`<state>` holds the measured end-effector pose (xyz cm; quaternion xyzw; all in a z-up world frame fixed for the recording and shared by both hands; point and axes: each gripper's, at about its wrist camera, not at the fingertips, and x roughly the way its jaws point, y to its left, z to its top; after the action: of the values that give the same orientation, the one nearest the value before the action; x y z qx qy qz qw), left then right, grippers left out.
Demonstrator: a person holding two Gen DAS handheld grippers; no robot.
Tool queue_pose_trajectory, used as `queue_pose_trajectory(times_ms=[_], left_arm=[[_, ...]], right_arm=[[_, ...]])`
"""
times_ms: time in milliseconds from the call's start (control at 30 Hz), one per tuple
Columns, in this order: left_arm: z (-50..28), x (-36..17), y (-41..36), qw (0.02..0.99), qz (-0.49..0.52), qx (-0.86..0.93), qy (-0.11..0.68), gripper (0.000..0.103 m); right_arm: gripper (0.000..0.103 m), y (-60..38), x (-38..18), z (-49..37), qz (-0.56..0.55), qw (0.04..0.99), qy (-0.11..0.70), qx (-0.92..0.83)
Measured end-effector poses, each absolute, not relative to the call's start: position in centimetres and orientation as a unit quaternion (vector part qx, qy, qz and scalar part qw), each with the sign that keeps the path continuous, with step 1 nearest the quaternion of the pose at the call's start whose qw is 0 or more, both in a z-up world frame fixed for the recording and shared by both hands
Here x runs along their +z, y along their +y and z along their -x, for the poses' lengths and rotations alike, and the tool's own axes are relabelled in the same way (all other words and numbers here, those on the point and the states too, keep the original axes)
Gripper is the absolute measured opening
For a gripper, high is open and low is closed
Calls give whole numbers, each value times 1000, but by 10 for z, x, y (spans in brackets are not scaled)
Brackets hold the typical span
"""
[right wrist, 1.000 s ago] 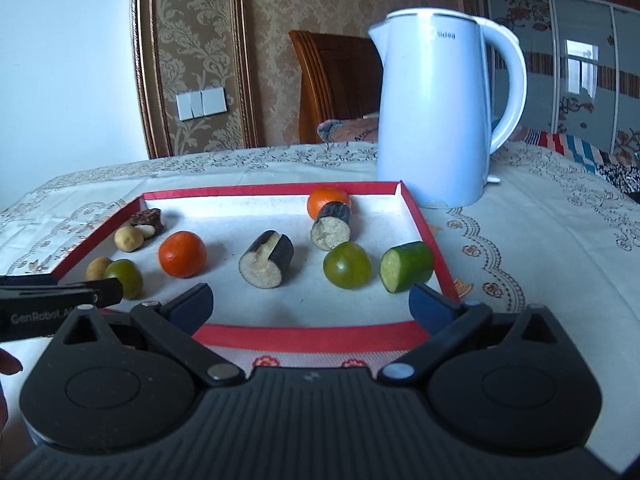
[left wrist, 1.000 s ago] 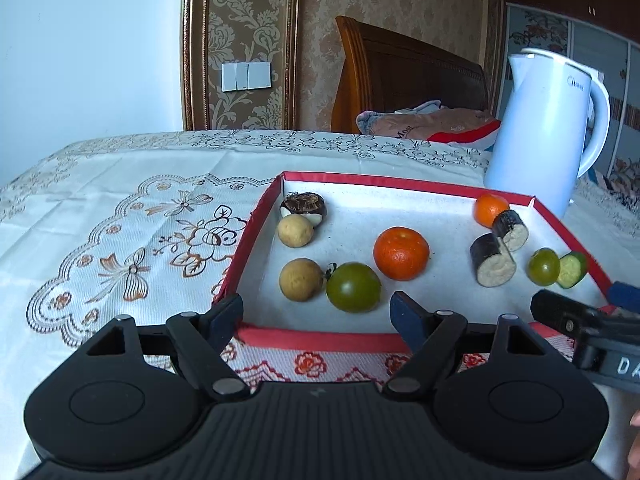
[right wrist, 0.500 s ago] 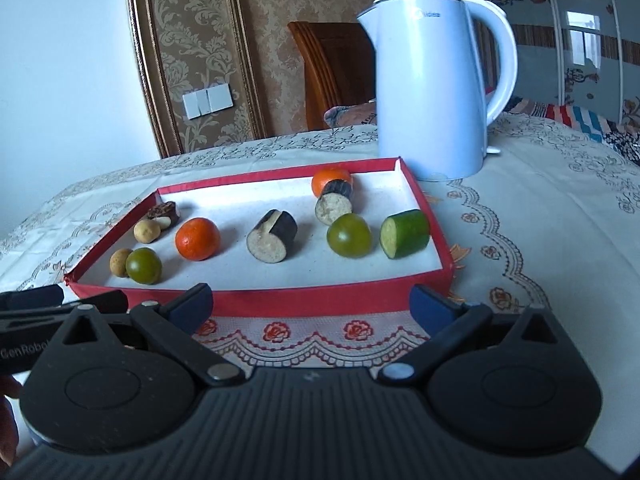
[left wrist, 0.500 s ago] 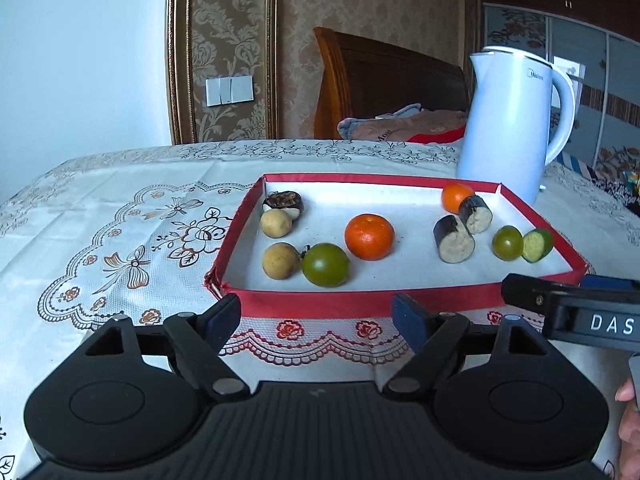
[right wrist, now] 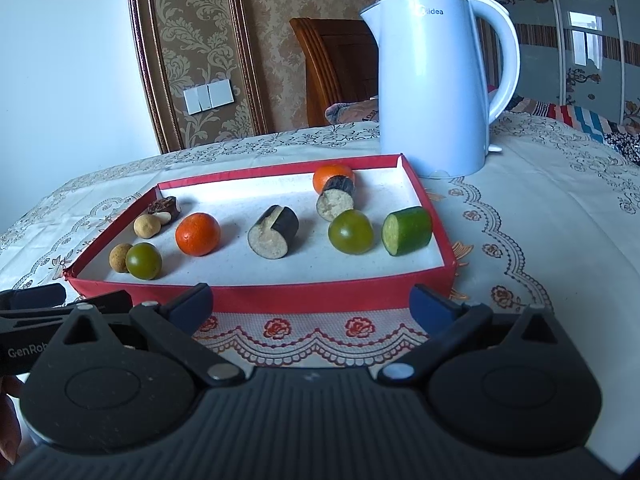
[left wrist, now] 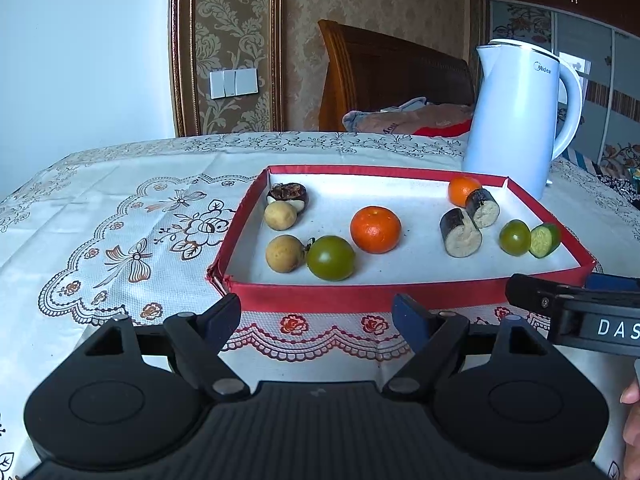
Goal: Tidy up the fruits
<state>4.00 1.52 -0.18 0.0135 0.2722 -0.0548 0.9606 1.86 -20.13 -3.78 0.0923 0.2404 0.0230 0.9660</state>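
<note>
Fruits: all inside red tray (left wrist: 304, 292), spread loosely, kinds mixed
Progress: sorted or unsorted, unclear
Left gripper (left wrist: 316, 312): fingers apart, empty
Right gripper (right wrist: 312, 300): fingers apart, empty

Ten pieces of produce sitting in one red tray (left wrist: 304, 294), one kettle (left wrist: 516, 120) behind it.

Counting now: two oranges (left wrist: 375, 229) (left wrist: 460, 190), two green tomatoes (left wrist: 331, 258) (left wrist: 514, 237), two eggplant chunks (left wrist: 460, 233) (left wrist: 483, 208), two tan longans (left wrist: 280, 215) (left wrist: 284, 253), one cucumber piece (left wrist: 544, 240), one opened mangosteen (left wrist: 288, 195). And two grippers, left (left wrist: 316, 316) and right (right wrist: 312, 304), both with fingers spread.
</note>
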Motion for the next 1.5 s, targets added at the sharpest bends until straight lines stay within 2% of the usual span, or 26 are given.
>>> queue_pose_trajectory(times_ms=[1500], left_arm=[[-41, -2, 14, 960, -16, -51, 276, 83]], right_arm=[[103, -201, -39, -20, -91, 964, 248, 23]])
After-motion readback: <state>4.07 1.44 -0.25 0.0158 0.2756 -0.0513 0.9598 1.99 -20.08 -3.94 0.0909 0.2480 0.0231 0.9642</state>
